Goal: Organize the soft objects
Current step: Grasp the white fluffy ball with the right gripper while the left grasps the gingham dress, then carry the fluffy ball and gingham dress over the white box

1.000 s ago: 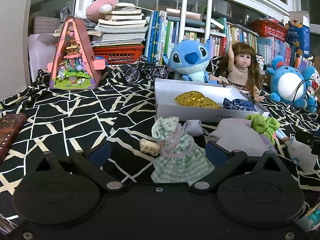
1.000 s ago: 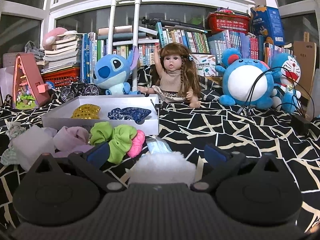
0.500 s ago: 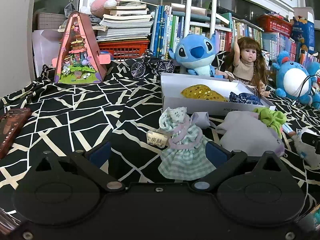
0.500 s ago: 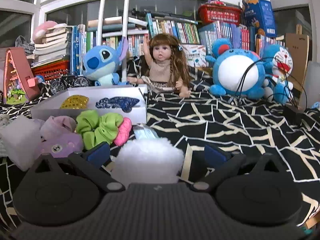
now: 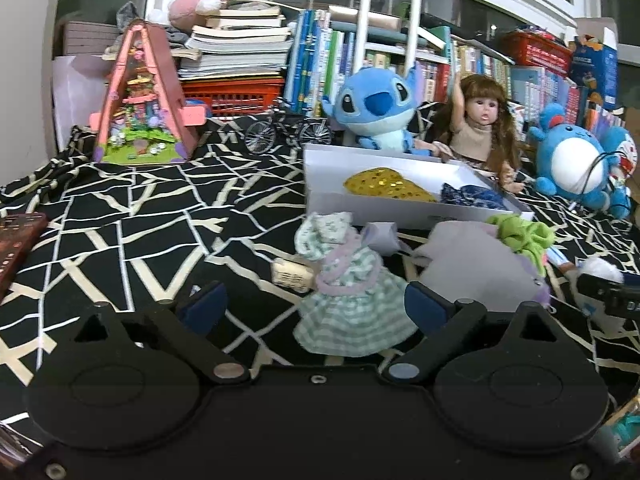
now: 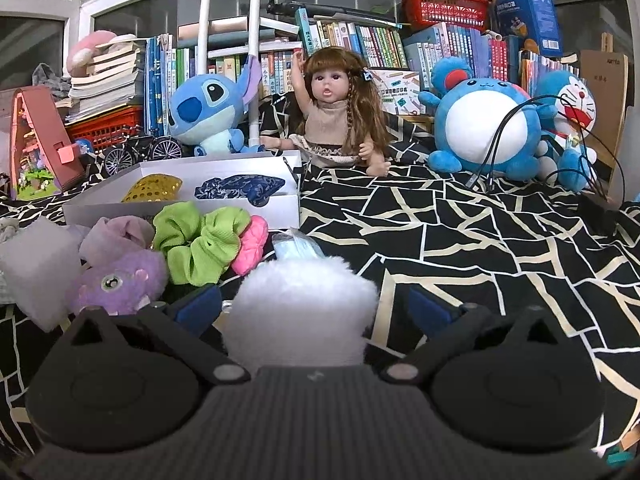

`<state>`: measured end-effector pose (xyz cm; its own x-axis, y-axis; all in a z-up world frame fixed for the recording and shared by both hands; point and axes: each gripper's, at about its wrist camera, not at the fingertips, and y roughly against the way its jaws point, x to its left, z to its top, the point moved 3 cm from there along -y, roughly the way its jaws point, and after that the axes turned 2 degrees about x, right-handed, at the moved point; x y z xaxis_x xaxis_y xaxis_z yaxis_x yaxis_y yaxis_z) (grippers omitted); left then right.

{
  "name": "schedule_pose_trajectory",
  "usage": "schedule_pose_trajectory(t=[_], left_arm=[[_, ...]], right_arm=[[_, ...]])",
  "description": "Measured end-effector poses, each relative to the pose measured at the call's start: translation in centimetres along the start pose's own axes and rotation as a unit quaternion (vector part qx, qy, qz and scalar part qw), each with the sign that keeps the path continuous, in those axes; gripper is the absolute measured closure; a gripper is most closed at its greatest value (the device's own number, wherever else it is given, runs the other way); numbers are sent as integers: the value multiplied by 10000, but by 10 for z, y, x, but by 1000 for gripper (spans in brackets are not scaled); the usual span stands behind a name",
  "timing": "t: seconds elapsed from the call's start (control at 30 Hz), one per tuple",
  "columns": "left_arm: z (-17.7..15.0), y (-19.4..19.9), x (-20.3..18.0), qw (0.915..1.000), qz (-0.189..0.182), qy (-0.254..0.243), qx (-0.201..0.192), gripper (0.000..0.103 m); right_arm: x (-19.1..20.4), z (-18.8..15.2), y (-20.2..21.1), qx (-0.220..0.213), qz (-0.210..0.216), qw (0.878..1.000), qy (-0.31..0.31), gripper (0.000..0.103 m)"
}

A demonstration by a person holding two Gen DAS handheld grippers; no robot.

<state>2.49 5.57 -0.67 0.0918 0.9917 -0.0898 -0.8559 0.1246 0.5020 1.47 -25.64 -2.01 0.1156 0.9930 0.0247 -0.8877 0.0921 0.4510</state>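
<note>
My left gripper (image 5: 312, 304) is open, its blue pads either side of a green checked doll dress (image 5: 348, 300) lying on the black patterned cloth. My right gripper (image 6: 314, 304) is open around a white fluffy pom-pom (image 6: 300, 312), pads apart from it. A white box (image 6: 180, 208) holds a gold sequin piece (image 6: 154, 192) and a blue patterned piece (image 6: 240, 190). In front of it lie a green scrunchie (image 6: 200, 240), a pink scrunchie (image 6: 250, 246), a purple plush (image 6: 120, 280) and a pale foam block (image 6: 36, 268).
A Stitch plush (image 6: 204, 114), a doll (image 6: 332, 116), a blue round plush (image 6: 484, 128) and a Doraemon (image 6: 572, 108) sit at the back before rows of books. A pink toy house (image 5: 144, 96), a small bicycle (image 5: 288, 132) and black cables (image 6: 580, 176) are nearby.
My right gripper has moved forward so the white pom-pom now fills the space between its pads. My left gripper has shifted slightly; the doll dress stays between its pads.
</note>
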Motion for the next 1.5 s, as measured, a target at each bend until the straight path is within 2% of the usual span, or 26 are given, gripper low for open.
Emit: schedule_pose_trajectory(t=[0.17, 0.43, 0.5, 0.57, 0.9, 0.97, 1.17, 1.23, 1.37, 1.5], left_arm=[[0, -6, -7, 10000, -51, 12, 71, 23], [2, -19, -5, 9984, -198, 488, 221, 34], [3, -21, -4, 9980, -211, 551, 243, 39], [4, -22, -5, 9976, -228, 607, 252, 48], [9, -24, -12, 9954, -376, 848, 225, 50], [8, -28, -13, 9953, -348, 869, 243, 60], [6, -27, -13, 9947, -278, 961, 222, 66], [6, -26, -13, 9949, -271, 946, 215, 66], [9, -22, -12, 9953, -277, 914, 165, 67], [14, -17, -14, 9963, -263, 819, 61, 68]], right_arm=[[3, 1, -1, -4, 23, 10000, 82, 3], [4, -3, -4, 137, 54, 9998, 96, 8], [4, -5, -4, 155, 63, 9998, 75, 8], [4, -6, -4, 177, 77, 9998, 51, 10], [9, -17, 5, 277, 111, 9996, -13, 15], [10, -18, 6, 272, 87, 9996, 40, 16], [12, -20, 4, 244, 21, 9997, 90, 17], [13, -20, 4, 225, 17, 9997, 93, 20], [12, -16, 5, 199, 3, 9998, 0, 38], [11, -14, 7, 196, 40, 9998, -17, 41]])
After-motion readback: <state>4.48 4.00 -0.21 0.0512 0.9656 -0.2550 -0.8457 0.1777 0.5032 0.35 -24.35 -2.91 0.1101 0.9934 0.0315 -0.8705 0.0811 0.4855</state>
